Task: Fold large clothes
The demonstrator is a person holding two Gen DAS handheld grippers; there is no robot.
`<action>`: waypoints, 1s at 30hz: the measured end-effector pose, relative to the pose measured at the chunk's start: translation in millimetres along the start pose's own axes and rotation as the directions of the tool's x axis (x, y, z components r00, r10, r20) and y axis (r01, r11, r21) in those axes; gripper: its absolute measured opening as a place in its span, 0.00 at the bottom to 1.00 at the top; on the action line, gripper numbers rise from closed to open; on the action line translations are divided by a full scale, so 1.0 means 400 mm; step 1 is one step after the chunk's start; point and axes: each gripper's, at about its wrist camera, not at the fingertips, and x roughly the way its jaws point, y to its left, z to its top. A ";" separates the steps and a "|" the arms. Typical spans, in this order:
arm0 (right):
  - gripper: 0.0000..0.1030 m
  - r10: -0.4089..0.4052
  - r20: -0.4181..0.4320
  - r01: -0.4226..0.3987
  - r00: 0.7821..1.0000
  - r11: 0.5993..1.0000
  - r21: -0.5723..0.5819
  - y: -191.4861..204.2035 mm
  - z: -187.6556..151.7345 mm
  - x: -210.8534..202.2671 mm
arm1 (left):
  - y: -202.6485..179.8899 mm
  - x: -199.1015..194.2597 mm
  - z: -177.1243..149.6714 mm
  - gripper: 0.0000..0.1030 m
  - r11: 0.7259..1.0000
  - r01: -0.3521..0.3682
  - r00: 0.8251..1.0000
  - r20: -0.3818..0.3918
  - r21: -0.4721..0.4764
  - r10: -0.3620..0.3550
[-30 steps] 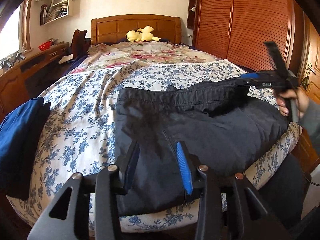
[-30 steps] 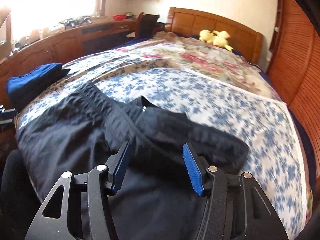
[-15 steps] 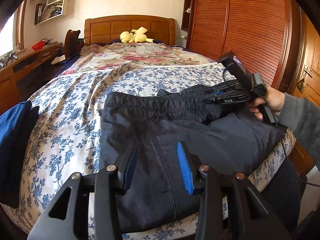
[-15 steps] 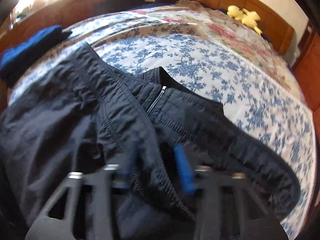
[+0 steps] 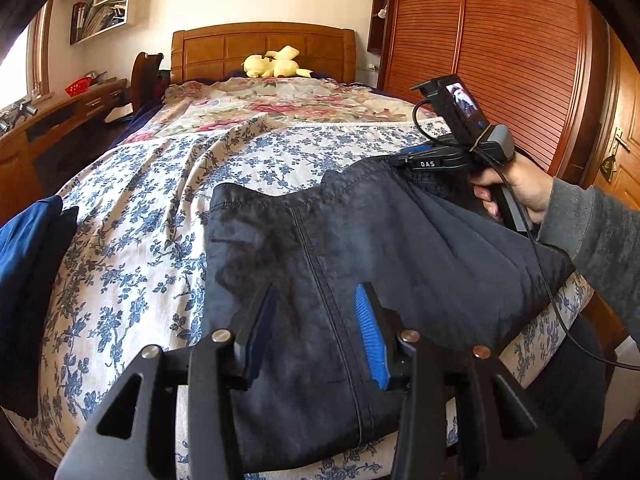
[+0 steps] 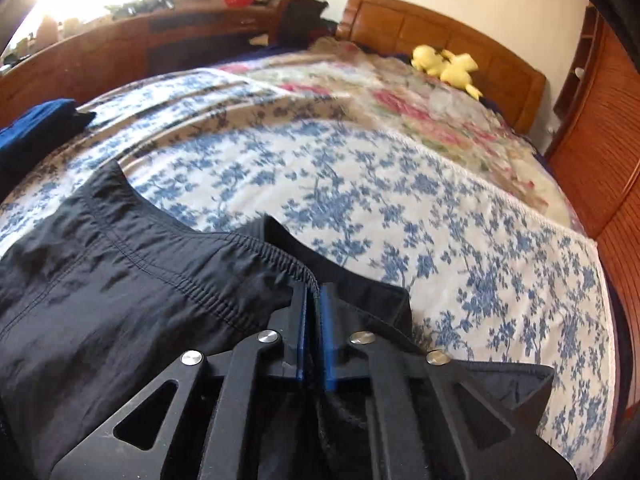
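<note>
A large black garment with an elastic band and a zip lies on the near end of the bed. My left gripper is open, hovering over the garment's near part, holding nothing. My right gripper is shut on the garment at its elastic band edge, lifting that edge a little. In the left wrist view the right gripper pinches the garment's far right corner.
The bed has a blue-flowered sheet and a pink-flowered quilt further back. A folded blue cloth lies at the left edge. A yellow plush toy sits by the headboard. A wooden wardrobe stands right, a desk left.
My right gripper came down onto the garment's band edge and closed on it; it was open a second ago. The left gripper stayed open over the garment.
</note>
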 end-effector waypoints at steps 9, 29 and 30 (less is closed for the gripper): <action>0.55 -0.016 0.090 0.003 0.996 0.990 0.141 -0.165 -0.057 -0.139 | -0.021 0.015 0.012 0.39 1.000 -0.002 1.000 -0.003 0.012 0.002; 0.56 -0.040 -0.122 0.074 0.992 0.954 0.289 -0.386 -0.281 -0.072 | -0.082 0.048 0.001 0.41 0.999 0.025 0.999 -0.047 0.040 -0.023; 0.56 -0.024 -0.136 0.065 0.990 0.949 0.307 -0.393 -0.286 -0.059 | -0.083 0.050 -0.001 0.41 0.999 0.025 0.999 -0.049 0.040 -0.023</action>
